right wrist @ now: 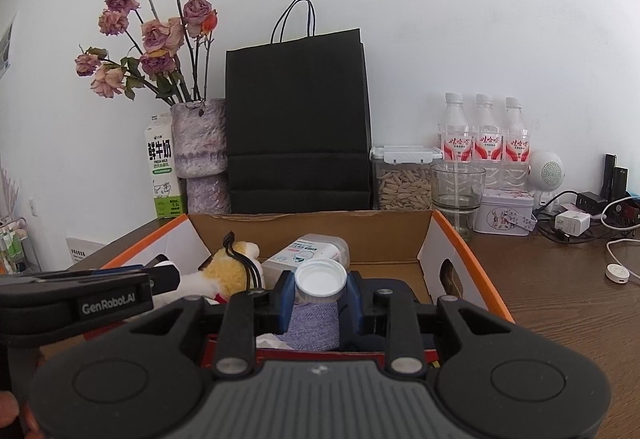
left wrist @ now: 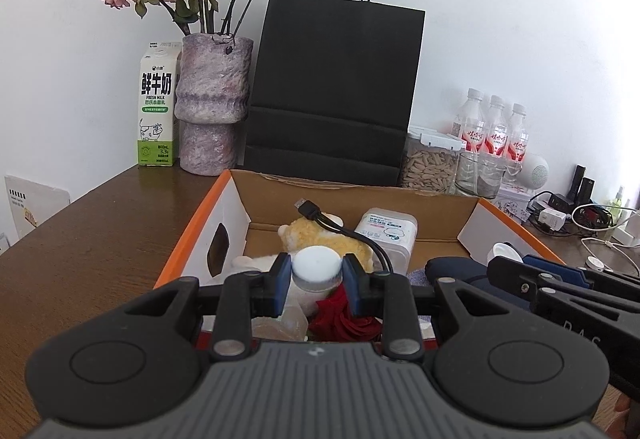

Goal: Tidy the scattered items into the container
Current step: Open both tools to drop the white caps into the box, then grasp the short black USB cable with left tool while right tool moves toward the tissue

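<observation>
Wooden table (right wrist: 560,303); box (right wrist: 460,239); each jaws pair clamps white-capped jar (left wrist: 316,271).

An open cardboard box with orange rim (left wrist: 188,227) sits on the table. Inside it, a yellow plush toy (left wrist: 332,239) lies near the back wall, a black USB cable (left wrist: 320,217) draped over it, a white rectangular wipes pack (left wrist: 386,235) just beside it toward the right wall.

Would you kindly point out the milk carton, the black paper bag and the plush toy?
milk carton (left wrist: 157,107), left wrist view, front label.
black paper bag (right wrist: 298,127), right wrist view, front panel.
plush toy (right wrist: 232,271), right wrist view, yellow fur.
</observation>
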A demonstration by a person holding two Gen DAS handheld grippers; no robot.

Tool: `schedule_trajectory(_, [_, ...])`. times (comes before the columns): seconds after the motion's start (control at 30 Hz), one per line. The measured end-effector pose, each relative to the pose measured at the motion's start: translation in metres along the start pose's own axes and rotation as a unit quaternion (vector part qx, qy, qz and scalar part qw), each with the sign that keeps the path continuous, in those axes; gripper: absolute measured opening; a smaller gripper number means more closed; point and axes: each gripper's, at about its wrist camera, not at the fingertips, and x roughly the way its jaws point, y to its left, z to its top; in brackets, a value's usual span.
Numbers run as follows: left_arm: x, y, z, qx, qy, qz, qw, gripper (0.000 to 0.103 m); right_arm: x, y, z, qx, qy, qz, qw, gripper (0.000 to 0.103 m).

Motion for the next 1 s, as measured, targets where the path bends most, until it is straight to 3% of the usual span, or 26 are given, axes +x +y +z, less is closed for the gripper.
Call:
schedule_trajectory(0.07, [-0.001, 0.0, -0.001, 0.0, -0.003, -0.001, 1.0, 0.03, 0.002, -0.001, -0.002, 0.003, 0.003, 0.001, 1.0, 0.027])
schedule_trajectory(0.1, [-0.001, -0.001, -0.001, 0.002, -0.004, 0.0, 1.0, 0.041, 0.002, -0.002, -0.002, 0.007, 0.004, 0.002, 1.0, 0.031])
schedule_trajectory(0.13, [-0.001, -0.002, -0.002, 0.004, -0.007, 0.004, 1.0, 0.058, 0.003, -0.003, -0.003, 0.011, 0.007, 0.0, 1.0, 0.047])
schedule_trajectory(0.17, [-0.002, -0.002, -0.002, 0.004, -0.013, 0.01, 0.9999, 0.065, 0.003, -0.004, -0.003, 0.013, 0.006, -0.005, 1.0, 0.068])
schedule_trajectory(0.23, [-0.006, -0.002, -0.002, 0.002, -0.025, 0.026, 0.9994, 0.089, 0.0, -0.004, -0.003, 0.014, -0.008, -0.022, 1.0, 0.085])
schedule_trajectory(0.3, [-0.009, 0.0, -0.002, -0.004, -0.041, 0.052, 0.9978, 0.103, -0.004, -0.006, -0.002, 0.02, -0.017, -0.029, 0.999, 0.093])
schedule_trajectory(0.4, [-0.01, 0.005, -0.001, -0.015, -0.047, 0.058, 0.9971, 0.103, -0.004, -0.008, -0.002, 0.026, -0.016, -0.029, 0.999, 0.102])
schedule_trajectory(1.0, [-0.012, 0.007, -0.002, -0.004, -0.044, 0.057, 0.9974, 0.103, -0.007, 0.0, -0.003, 0.01, -0.014, -0.029, 0.999, 0.103])
